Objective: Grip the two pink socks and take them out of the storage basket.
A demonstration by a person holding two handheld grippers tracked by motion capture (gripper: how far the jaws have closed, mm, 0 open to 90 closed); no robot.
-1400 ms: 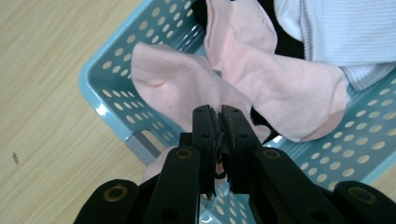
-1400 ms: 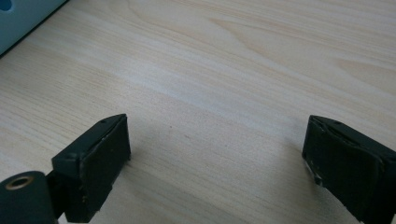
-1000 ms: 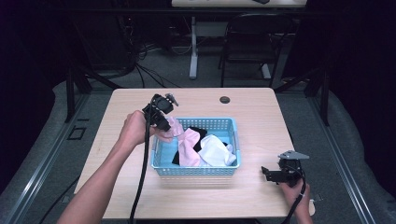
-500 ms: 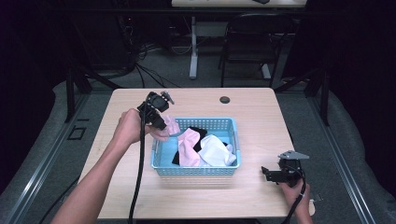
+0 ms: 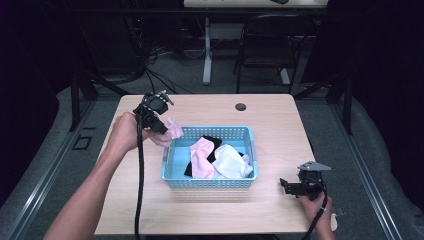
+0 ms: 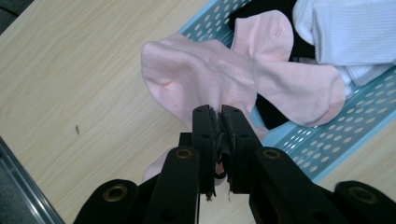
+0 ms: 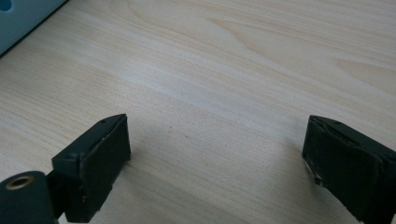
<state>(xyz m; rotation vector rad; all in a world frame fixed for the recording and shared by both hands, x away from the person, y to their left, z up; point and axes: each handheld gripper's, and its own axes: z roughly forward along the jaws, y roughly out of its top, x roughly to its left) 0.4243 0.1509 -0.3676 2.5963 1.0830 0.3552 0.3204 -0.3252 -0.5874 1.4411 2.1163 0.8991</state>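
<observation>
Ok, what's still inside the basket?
In the basket: a pink sock, a white sock and something black beneath them. What the black piece is, and whether anything lies under the pile, is covered. The left gripper holds another pink sock outside.

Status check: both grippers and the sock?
Left gripper shut on pink sock, lifted over basket left edge. Right gripper open, empty, over bare table. Nothing in the way.

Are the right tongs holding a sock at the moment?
No, the right tongs are wide open over bare table.
</observation>
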